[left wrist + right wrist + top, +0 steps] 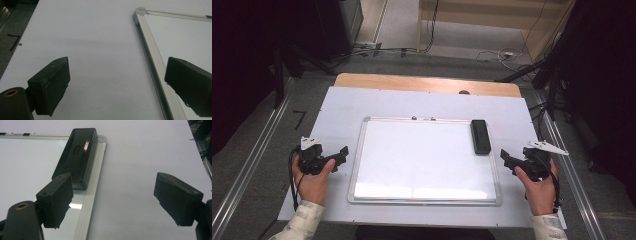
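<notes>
Eraser [480, 136] on whiteboard [422, 160] corner

Grey floor [452, 62], trailing cables [502, 54], dark surroundings.

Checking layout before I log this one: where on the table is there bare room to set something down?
The whiteboard is bare except for the black eraser on its far right corner. A bare sheet strip runs along the board's far edge. The left gripper and right gripper, both open, crowd the side margins.
</notes>
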`<state>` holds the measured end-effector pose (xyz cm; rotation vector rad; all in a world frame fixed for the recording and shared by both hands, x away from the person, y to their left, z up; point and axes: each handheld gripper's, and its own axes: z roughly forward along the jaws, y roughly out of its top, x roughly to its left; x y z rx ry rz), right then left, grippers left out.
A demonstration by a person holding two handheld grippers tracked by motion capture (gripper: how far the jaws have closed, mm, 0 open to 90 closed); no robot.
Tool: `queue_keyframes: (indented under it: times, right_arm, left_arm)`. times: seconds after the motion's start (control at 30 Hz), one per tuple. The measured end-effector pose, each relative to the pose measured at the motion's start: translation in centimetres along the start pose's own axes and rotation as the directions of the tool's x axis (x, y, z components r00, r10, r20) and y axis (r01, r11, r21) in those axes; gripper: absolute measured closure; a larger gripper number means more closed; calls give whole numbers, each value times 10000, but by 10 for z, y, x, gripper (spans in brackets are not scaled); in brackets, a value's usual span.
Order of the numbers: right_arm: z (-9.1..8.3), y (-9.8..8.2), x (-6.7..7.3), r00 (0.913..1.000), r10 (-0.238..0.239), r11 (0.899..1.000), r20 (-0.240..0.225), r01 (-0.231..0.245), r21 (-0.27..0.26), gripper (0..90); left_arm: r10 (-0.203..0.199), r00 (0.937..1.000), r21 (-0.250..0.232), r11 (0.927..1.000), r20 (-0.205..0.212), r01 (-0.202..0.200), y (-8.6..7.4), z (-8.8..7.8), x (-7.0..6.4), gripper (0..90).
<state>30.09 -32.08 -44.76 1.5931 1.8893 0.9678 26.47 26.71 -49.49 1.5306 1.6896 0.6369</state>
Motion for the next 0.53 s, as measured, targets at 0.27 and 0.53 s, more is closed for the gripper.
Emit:
queue_keyframes:
  times: [0.27,0.53]
  right_arm:
    - [-5,-6,-9,9999,58,10000,147,-59,38,146]
    - [-9,-12,-22,9994,226,9997,258,-226,21,143]
  left_arm:
    - [-9,10000,1,10000,2,9,0,0,0,67]
    - [13,10000,26,10000,-32,-13,0,0,0,67]
